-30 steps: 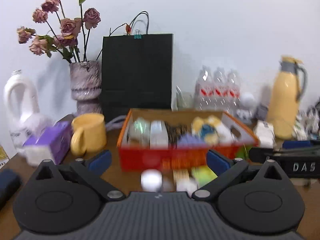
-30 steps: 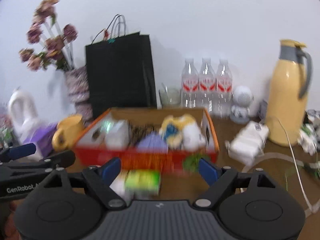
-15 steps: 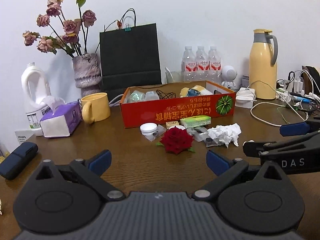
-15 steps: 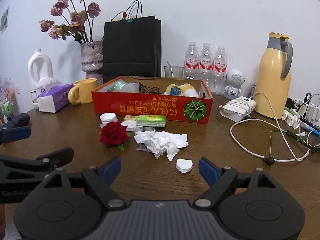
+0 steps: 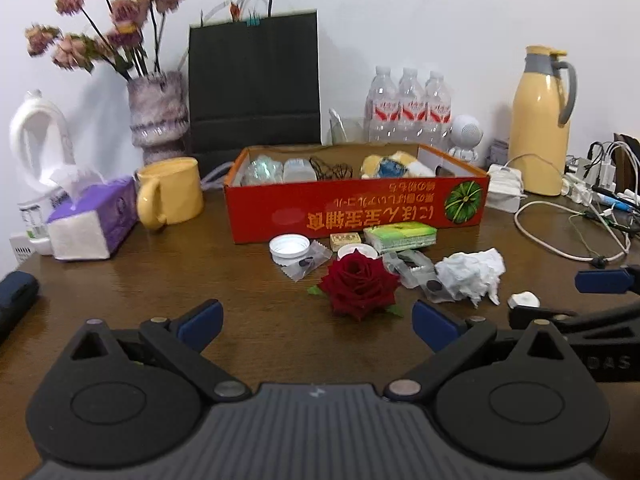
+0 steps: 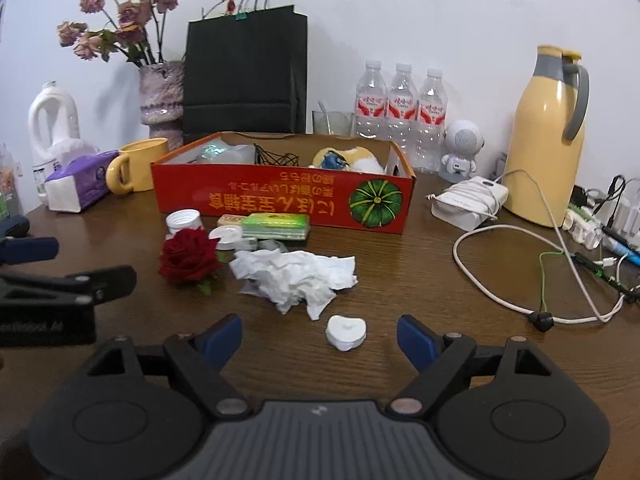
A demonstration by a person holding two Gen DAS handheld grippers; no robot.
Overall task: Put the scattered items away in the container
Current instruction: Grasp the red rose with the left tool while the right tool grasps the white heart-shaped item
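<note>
Both tongs have dropped toward the desk [image 6: 400, 264], jaws wide and empty. Right tongs [image 6: 320, 334] frame a small white heart-shaped plastic piece [image 6: 346, 333]; closing on it, then the orange cardboard box [image 6: 280, 200], likely follows.

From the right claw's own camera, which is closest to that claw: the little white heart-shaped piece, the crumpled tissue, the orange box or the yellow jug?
1. White heart-shaped piece, just ahead of the right claw.
2. Crumpled tissue, a bit further, slightly left.
3. Orange box, behind the tissue.
4. Yellow jug, far right by the wall.

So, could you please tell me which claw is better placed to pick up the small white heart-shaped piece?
The right claw: the white heart-shaped piece lies just ahead between its open fingers, while the left claw faces the red rose.
</note>
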